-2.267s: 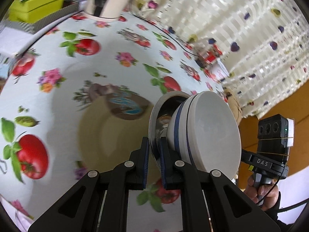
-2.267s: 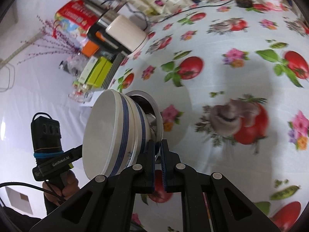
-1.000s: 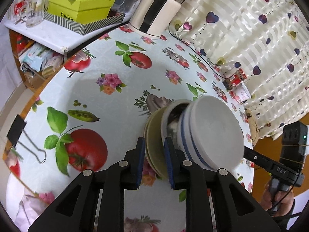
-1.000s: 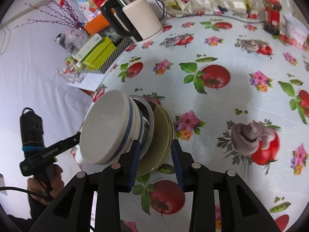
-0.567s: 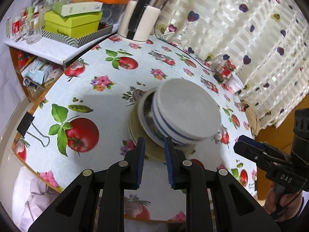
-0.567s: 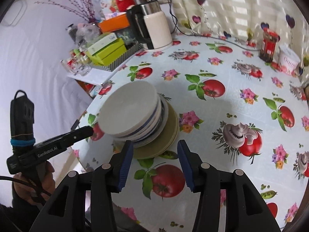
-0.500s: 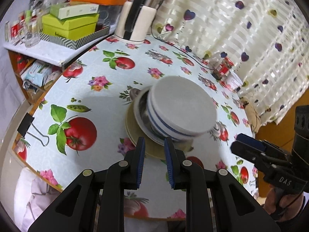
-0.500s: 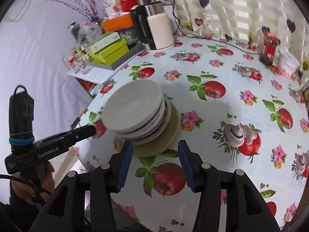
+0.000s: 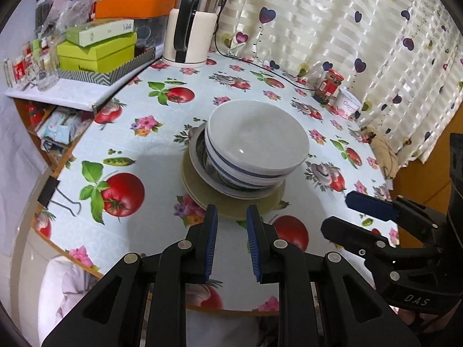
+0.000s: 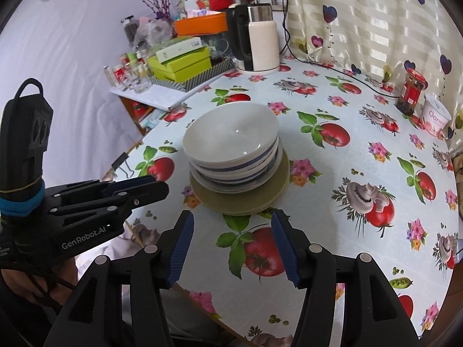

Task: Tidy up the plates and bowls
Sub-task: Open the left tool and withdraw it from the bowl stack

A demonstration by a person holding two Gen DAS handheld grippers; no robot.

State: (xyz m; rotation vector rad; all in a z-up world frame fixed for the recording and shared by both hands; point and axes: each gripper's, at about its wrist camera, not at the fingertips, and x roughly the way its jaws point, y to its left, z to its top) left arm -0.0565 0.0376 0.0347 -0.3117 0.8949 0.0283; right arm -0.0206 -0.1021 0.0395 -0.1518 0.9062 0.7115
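Observation:
A stack stands on the table near its front edge: white bowls with blue bands (image 9: 254, 144) nested on a white plate (image 9: 199, 156) on a tan plate (image 9: 234, 205). It also shows in the right wrist view, bowls (image 10: 231, 136) over the tan plate (image 10: 249, 202). My left gripper (image 9: 231, 217) is open and empty, just in front of the stack, not touching it. My right gripper (image 10: 233, 219) is open wider and empty, also in front of the stack. Each gripper shows from the side in the other's view, the right one (image 9: 373, 211) and the left one (image 10: 139, 190).
An electric kettle (image 9: 191, 29) stands at the back with its cord. Green boxes (image 9: 98, 52) and clutter sit on a side shelf at the left. A red-lidded jar (image 10: 412, 91) and a yoghurt cup (image 10: 437, 118) stand by the curtain. A binder clip (image 9: 55, 193) grips the tablecloth edge.
Both grippers let go of the stack's rim, opened and drew back toward the table edge. The stack now rests level on the table.

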